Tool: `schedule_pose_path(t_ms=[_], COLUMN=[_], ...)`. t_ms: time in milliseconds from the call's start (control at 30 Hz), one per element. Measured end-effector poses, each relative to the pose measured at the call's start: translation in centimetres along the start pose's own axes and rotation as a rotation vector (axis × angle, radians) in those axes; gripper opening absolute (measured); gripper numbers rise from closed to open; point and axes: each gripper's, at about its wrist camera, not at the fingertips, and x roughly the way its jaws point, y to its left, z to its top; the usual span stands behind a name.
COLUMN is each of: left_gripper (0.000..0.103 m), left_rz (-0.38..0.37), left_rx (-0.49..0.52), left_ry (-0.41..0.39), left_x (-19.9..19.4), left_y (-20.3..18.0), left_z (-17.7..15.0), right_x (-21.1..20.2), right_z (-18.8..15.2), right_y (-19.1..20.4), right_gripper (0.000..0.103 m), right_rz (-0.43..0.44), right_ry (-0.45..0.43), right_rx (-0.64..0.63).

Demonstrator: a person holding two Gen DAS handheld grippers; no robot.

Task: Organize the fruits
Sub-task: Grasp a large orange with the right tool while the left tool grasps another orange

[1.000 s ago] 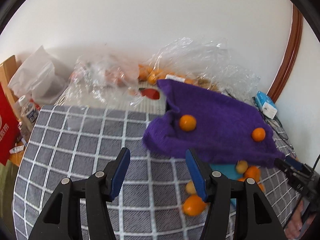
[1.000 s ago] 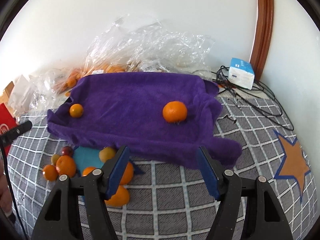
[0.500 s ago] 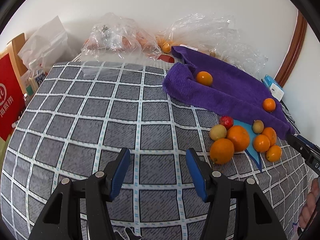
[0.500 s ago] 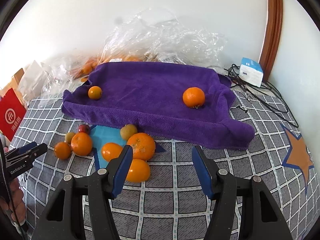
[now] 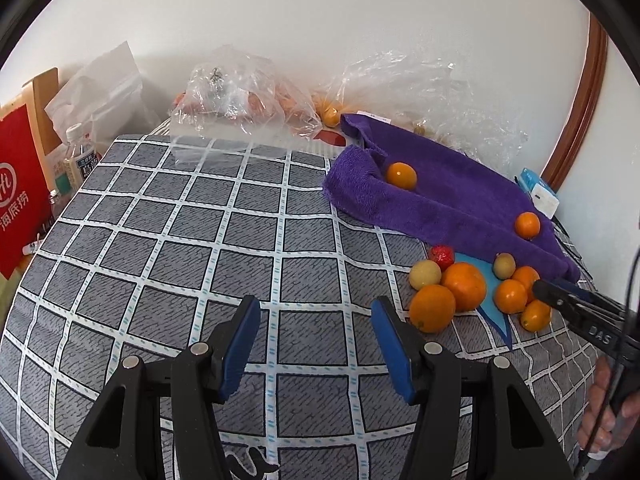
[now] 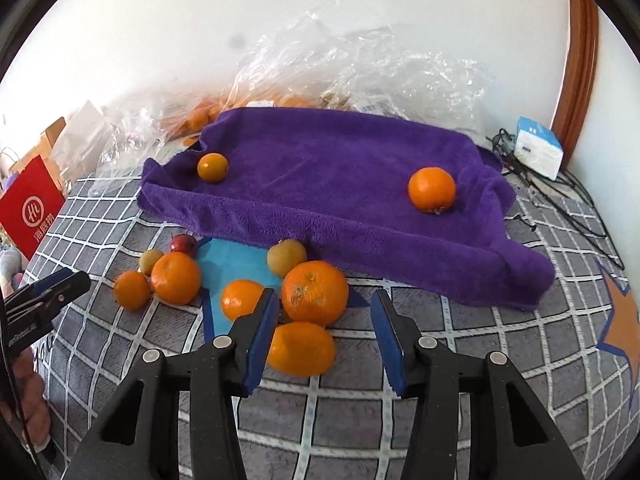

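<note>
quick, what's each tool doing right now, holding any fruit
Left tool: open, holding nothing, over bare checked cloth.
Right tool: jaws closing, nothing gripped; an orange sits just ahead between them.

A towel (image 6: 340, 184) lies spread toward the back of the checked tablecloth (image 5: 168, 240), with crumpled plastic bags (image 6: 360, 68) heaped behind it against the wall and a small box (image 6: 538, 152) with tangled cables to its right. Two oranges rest on the towel, one near its left end (image 6: 212, 167) and one near its right (image 6: 431, 189). In front of the towel's near edge a cluster of fruit (image 6: 314, 292) sits on the cloth, some pieces touching, and the nearest orange (image 6: 300, 348) lies between the closing jaws of the right gripper (image 6: 324, 340), beside its left pad.
</note>
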Motion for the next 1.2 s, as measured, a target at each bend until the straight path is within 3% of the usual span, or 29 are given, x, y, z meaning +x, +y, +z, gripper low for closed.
schedule_pose_path(t_ms=[233,267,567,733,867,1000,1200], left_gripper=[0.056,0.056,0.056,0.056,0.054,0.054,0.055], left_rz=[0.003,0.002,-0.024,-0.046,-0.051,-0.105,-0.016], left_rx=[-0.009,-0.006,0.007,0.02,0.032,0.047,0.137], left_ry=[-0.025,-0.029,0.008,0.0,0.045,0.053,0.08], left_x=[-0.4,-0.4,0.1,0.0,0.3,-0.7,1.6], left_y=[0.0,0.0,-0.3,-0.6,-1.3,-3.3,-7.4], left_z=[0.0,0.0,0.0,0.1,-0.1,0.1,0.4], right_x=[3.4,3.4,-1.2,-2.6,-2.3,-2.0,-2.1], right_z=[0.9,1.0,-1.1,-2.8,-3.4,-3.9,-4.2], right_y=[-0.8,-0.8,-3.1,-5.0,-5.9,-6.5,-6.8], right_gripper=[0.048,0.042,0.041,0.041,0.041,0.042,0.041], right_rz=[0.084,0.082,-0.025,-0.057,-0.053,-0.049,-0.064], right_ry=[0.099,0.092,-0.036,-0.049,-0.033,-0.017,-0.027], right_rx=[0.036,0.03,-0.009,-0.002,0.016,0.017,0.045])
